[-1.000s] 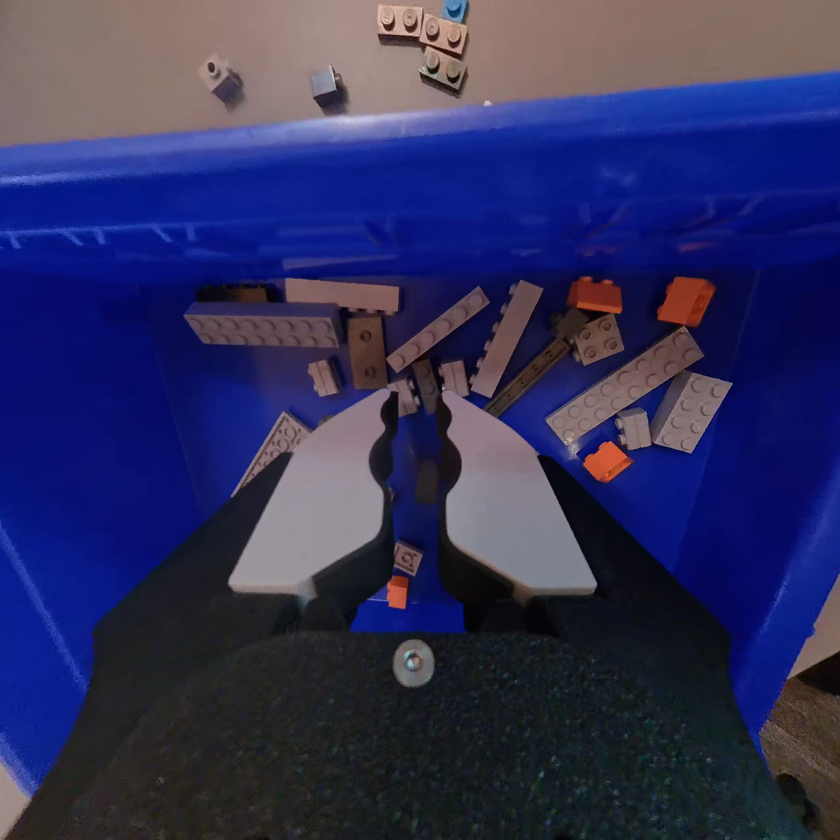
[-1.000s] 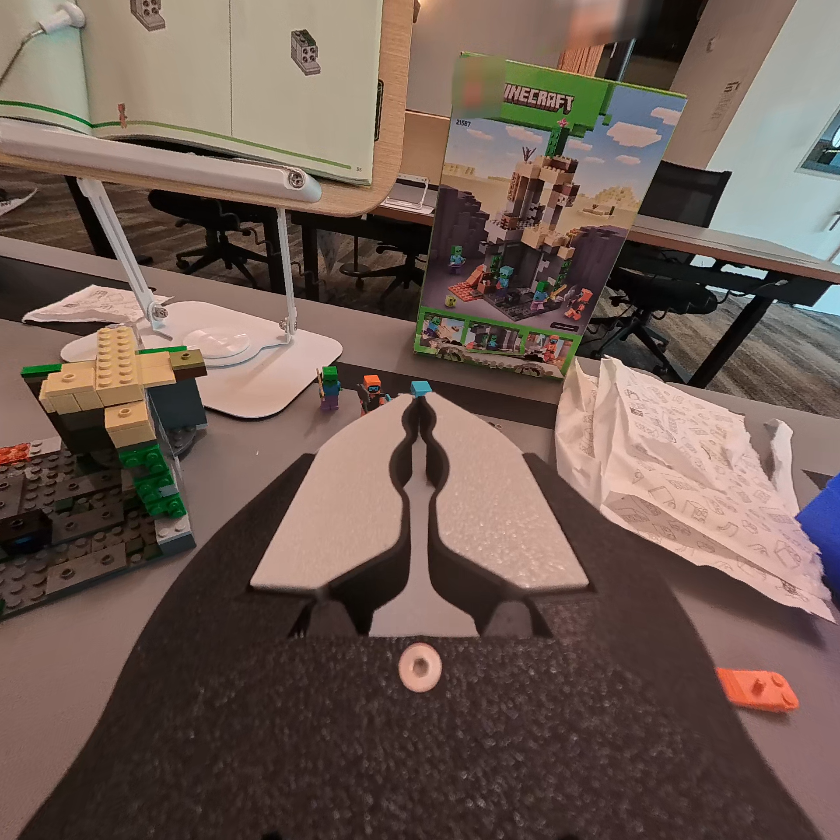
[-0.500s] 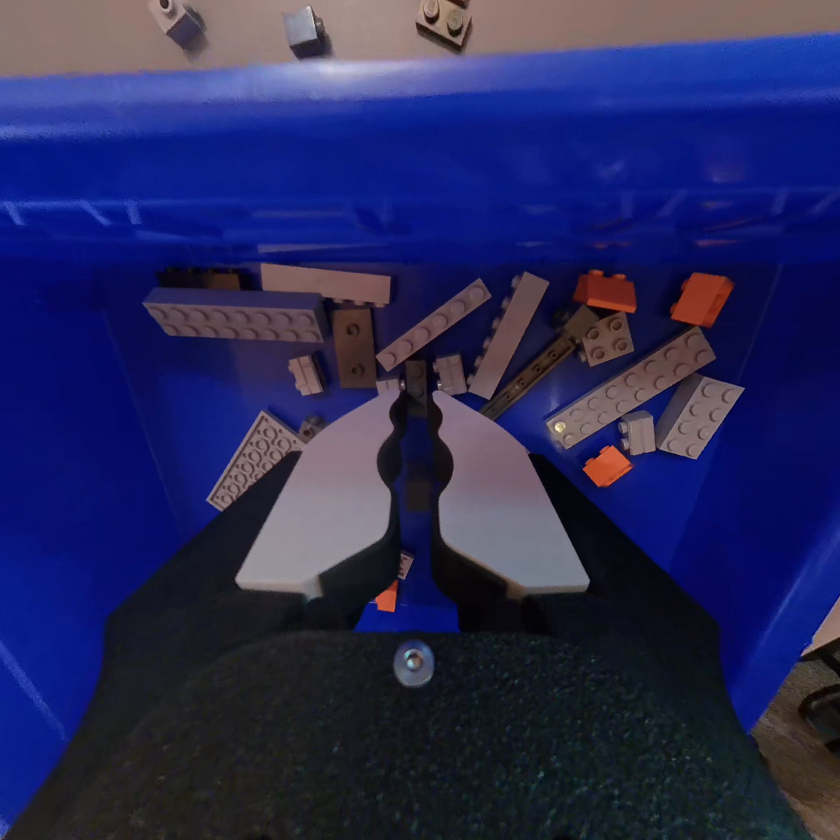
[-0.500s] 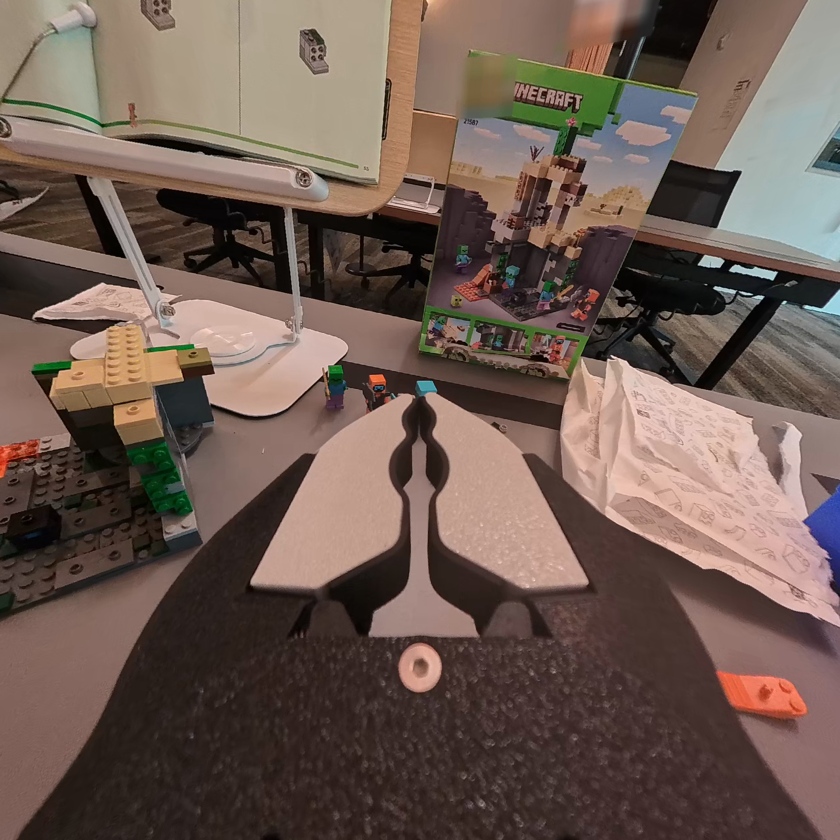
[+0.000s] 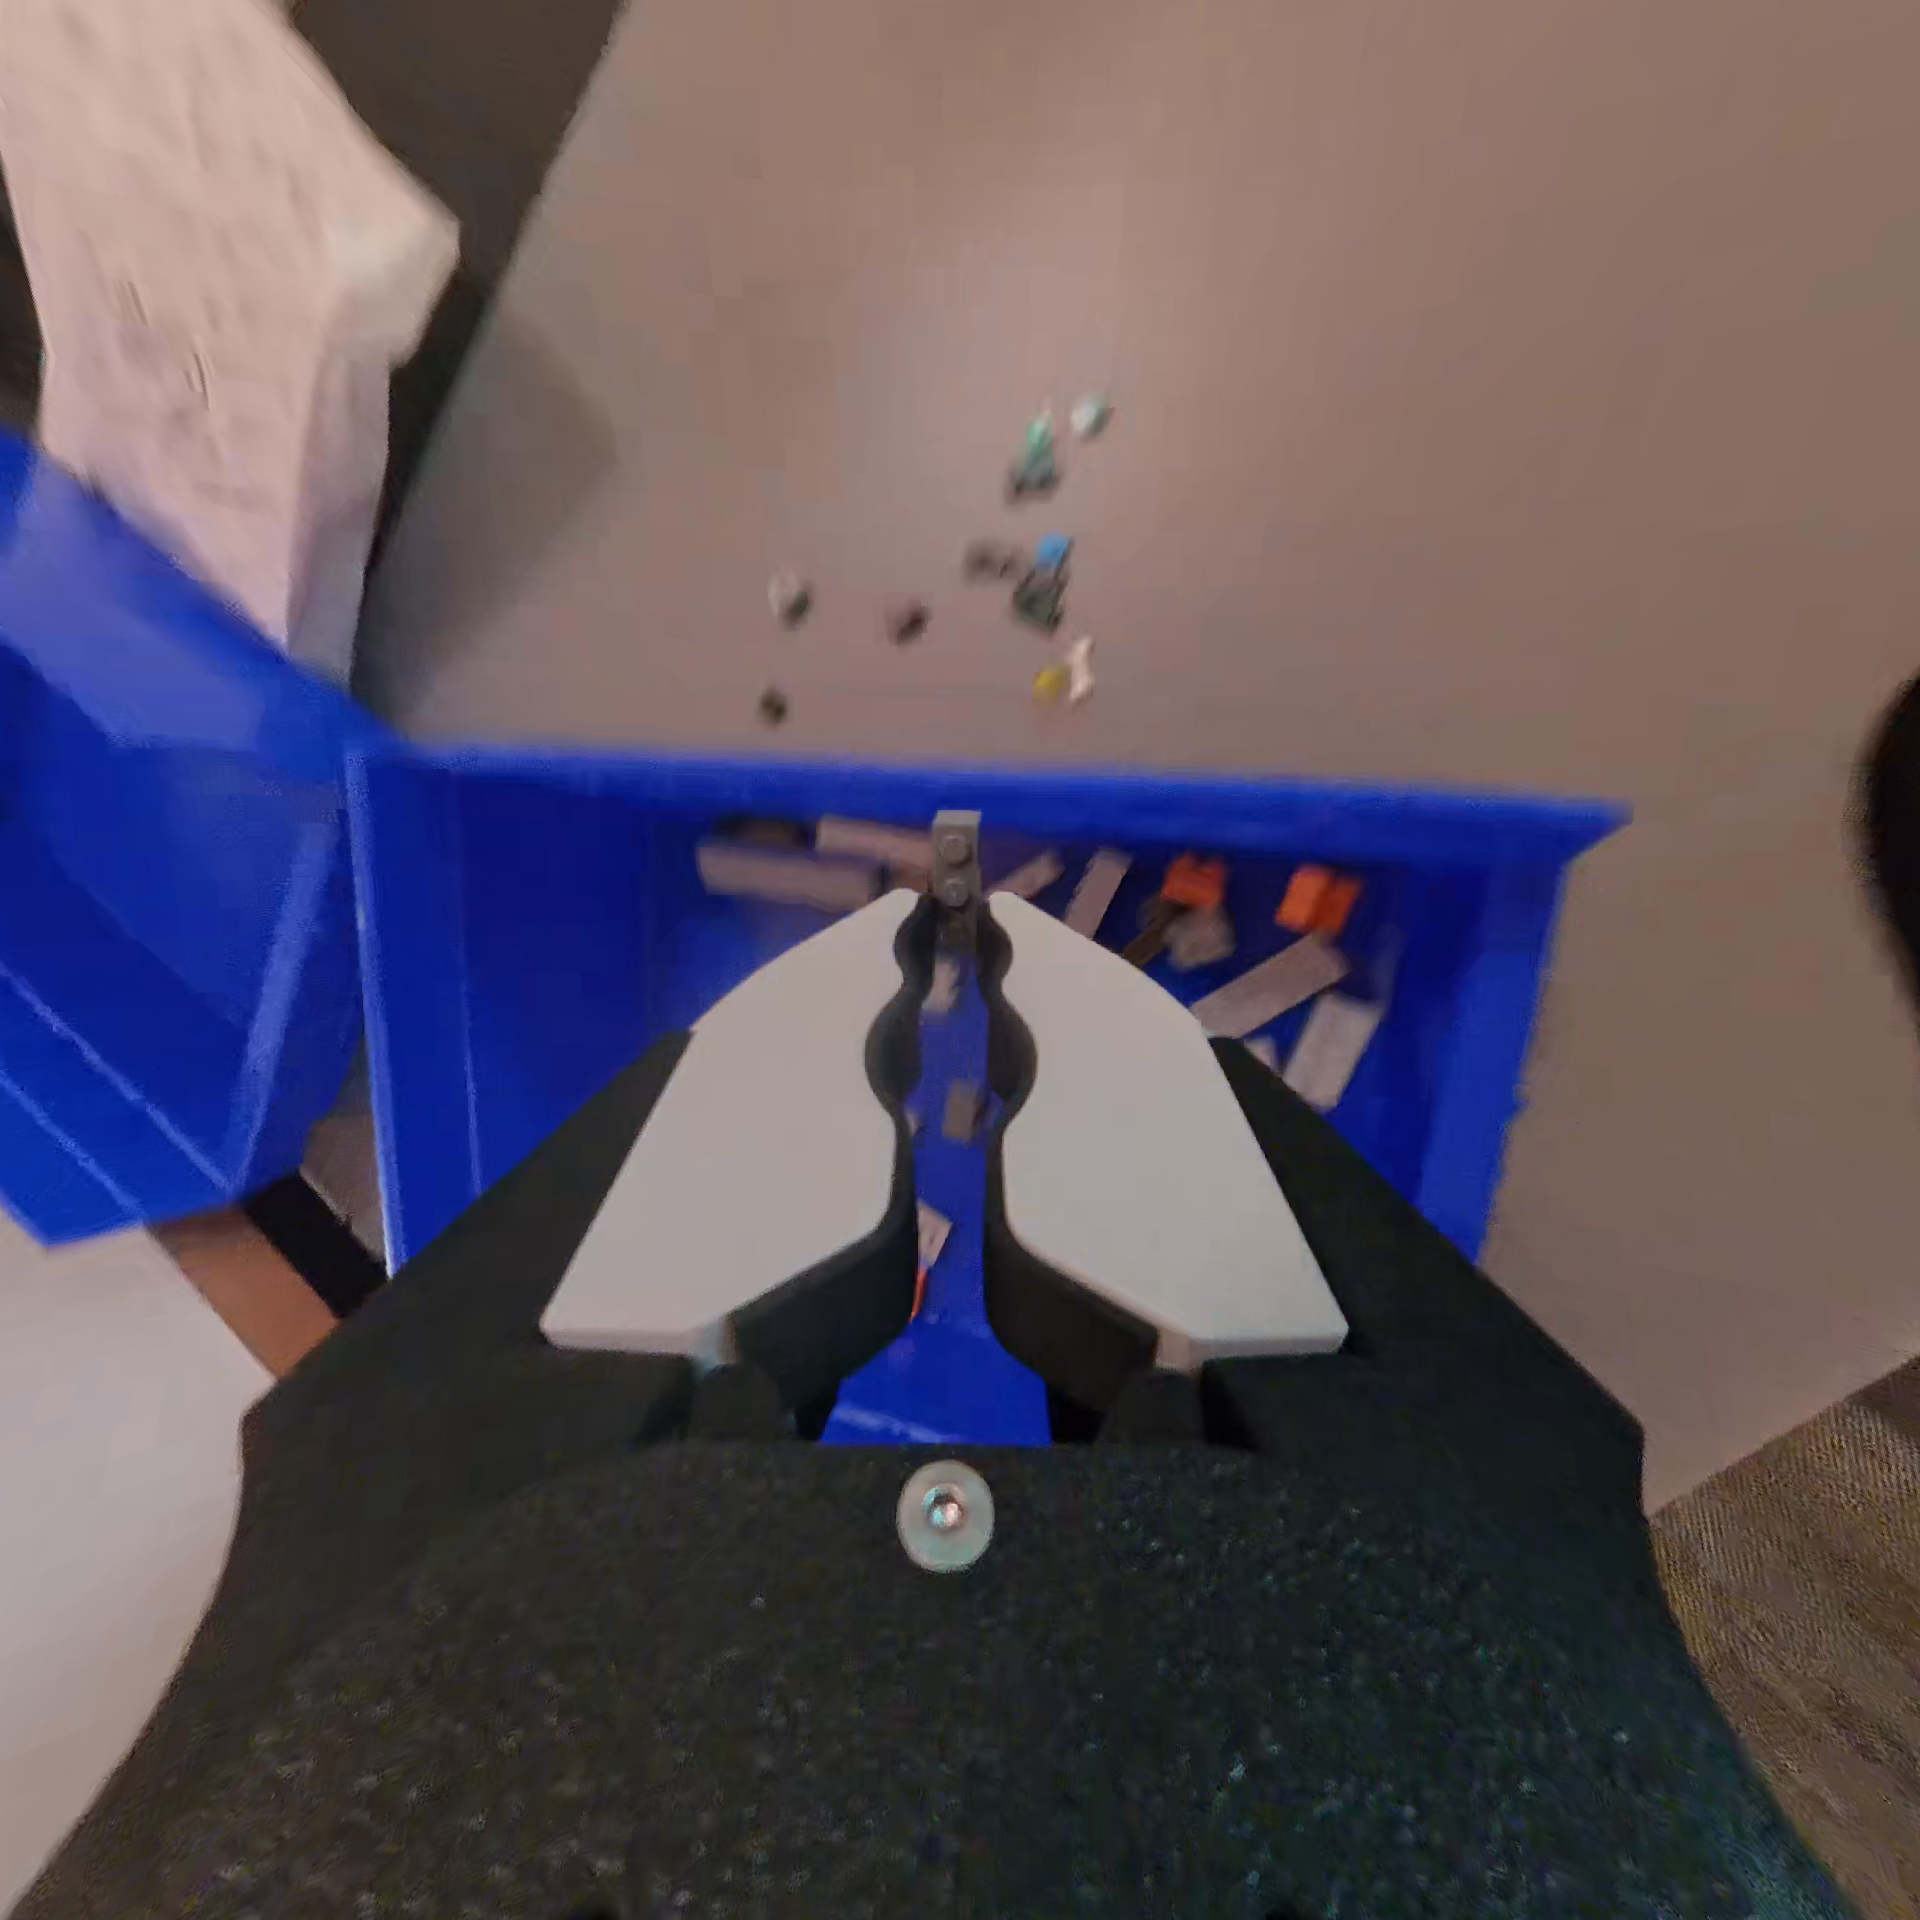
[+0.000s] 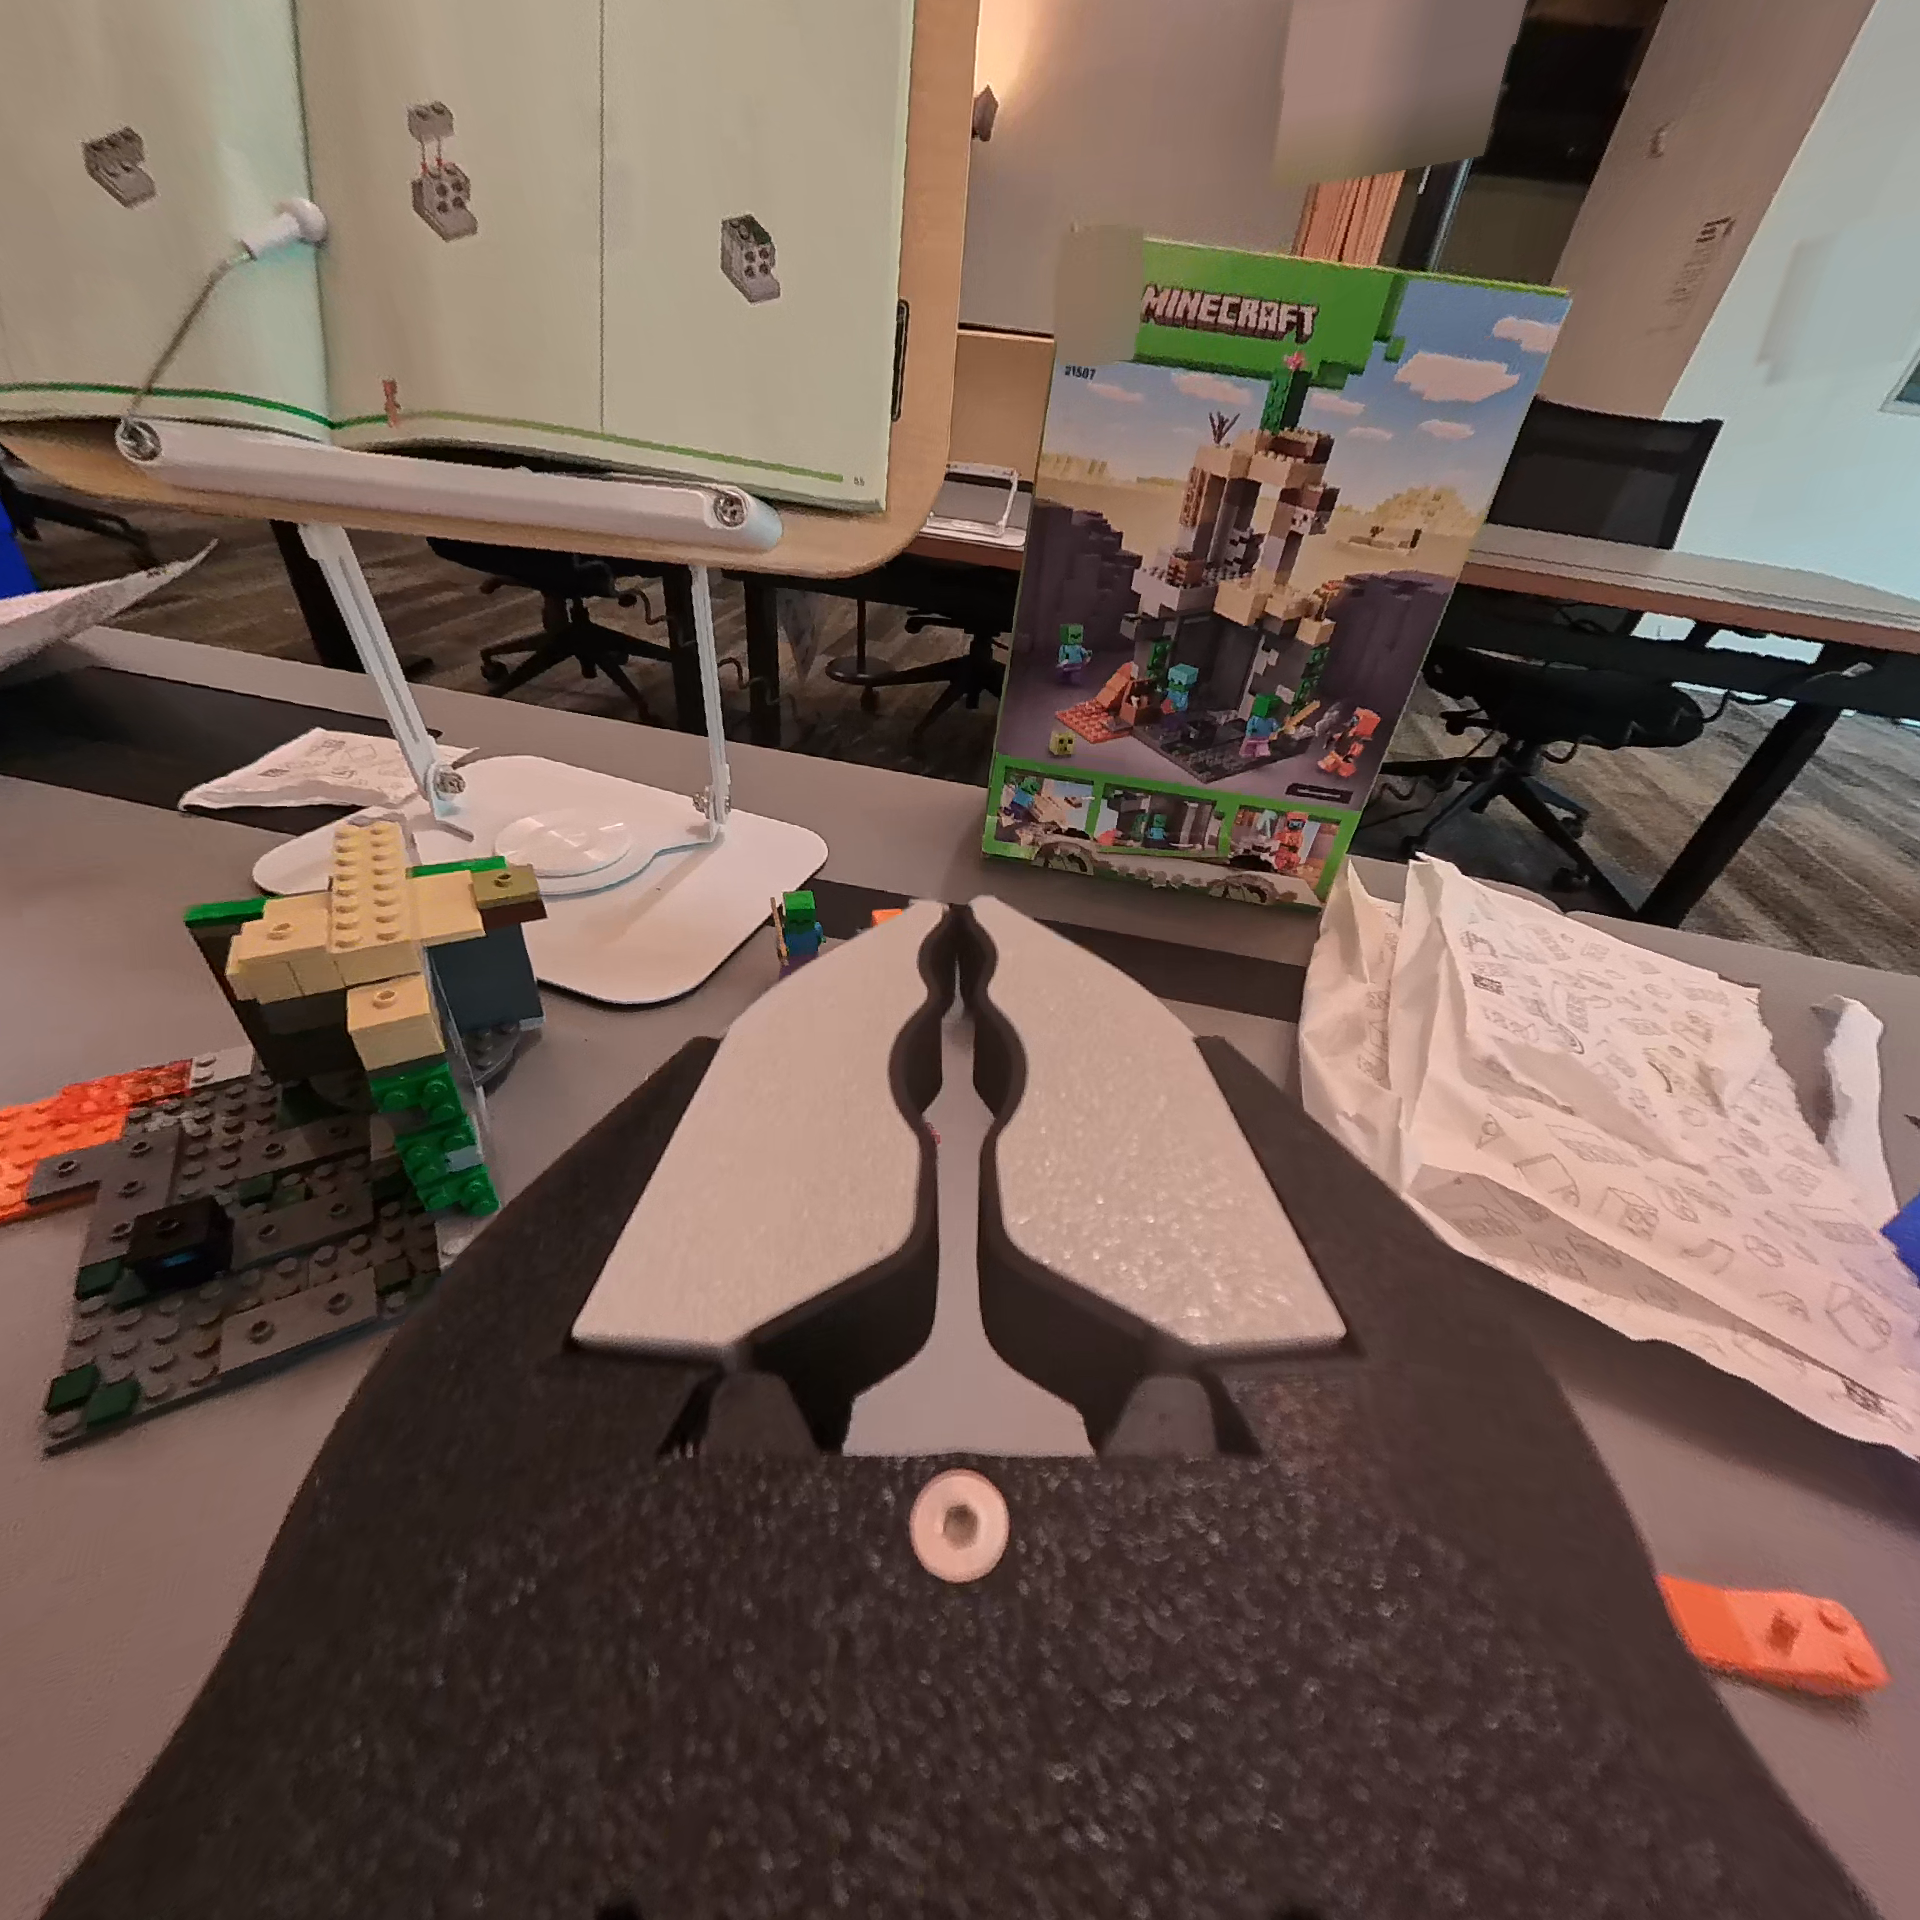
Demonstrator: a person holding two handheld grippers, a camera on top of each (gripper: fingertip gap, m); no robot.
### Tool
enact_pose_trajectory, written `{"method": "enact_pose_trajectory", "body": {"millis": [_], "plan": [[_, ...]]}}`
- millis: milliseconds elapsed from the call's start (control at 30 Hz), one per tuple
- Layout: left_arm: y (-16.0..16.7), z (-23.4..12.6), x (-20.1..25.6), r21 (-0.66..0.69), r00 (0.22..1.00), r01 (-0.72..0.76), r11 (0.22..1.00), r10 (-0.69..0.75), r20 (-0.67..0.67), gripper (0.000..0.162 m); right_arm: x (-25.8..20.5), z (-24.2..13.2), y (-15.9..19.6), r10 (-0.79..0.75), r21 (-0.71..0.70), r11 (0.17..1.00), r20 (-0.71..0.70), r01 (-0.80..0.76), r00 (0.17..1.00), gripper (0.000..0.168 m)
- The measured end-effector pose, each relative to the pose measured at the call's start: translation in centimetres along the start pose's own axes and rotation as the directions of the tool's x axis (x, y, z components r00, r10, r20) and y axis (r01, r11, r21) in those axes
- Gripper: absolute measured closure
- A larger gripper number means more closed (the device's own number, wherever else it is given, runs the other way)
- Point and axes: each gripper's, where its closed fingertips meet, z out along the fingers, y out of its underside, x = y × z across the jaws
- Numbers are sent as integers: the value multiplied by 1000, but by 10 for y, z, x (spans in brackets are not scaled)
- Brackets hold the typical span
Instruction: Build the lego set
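Lego plate (image 5: 954,864), small, dark grey and two studs long, sits pinched between the tips of my left gripper (image 5: 953,902), sticking out past them above the open blue bin (image 5: 540,935). Below it the bin holds a blurred jumble of grey bricks (image 5: 1270,982) and orange pieces (image 5: 1317,900). Beyond the bin's far rim, small loose pieces (image 5: 1042,582) lie scattered on the grey table (image 5: 1299,364). My right gripper (image 6: 959,909) has its tips together on nothing, hanging over the table. To its left stands the partly built model (image 6: 353,997) on a dark baseplate (image 6: 239,1278); ahead are a green minifigure (image 6: 798,928), the set's box (image 6: 1247,582) and the instruction booklet (image 6: 582,229) on a white stand (image 6: 582,883). Crumpled printed paper (image 6: 1579,1122) lies to the right, and an orange flat piece (image 6: 1771,1647) nearer me.
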Motion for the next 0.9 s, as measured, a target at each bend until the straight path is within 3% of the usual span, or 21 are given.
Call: {"method": "enact_pose_trajectory", "body": {"millis": [167, 333, 600, 900], "plan": [[-93, -5, 83, 149, 979, -168, 974, 183, -88, 155, 0, -2, -1, 5, 11, 1000, 9, -5, 1000, 168], [-153, 39, 178, 192, 895, -344, 919, 383, -230, 155, -2, -3, -3, -13, 22, 1000, 16, 12, 1000, 168], [-202, 109, 252, 201, 806, -419, 885, 465, -366, 155, -13, -3, -5, -102, 34, 994, 39, 101, 994, 168], [-207, 145, 265, 131, 783, -484, 865, 495, -378, 154, -22, -5, -9, -100, 50, 994, 76, 96, 992, 168]]}}
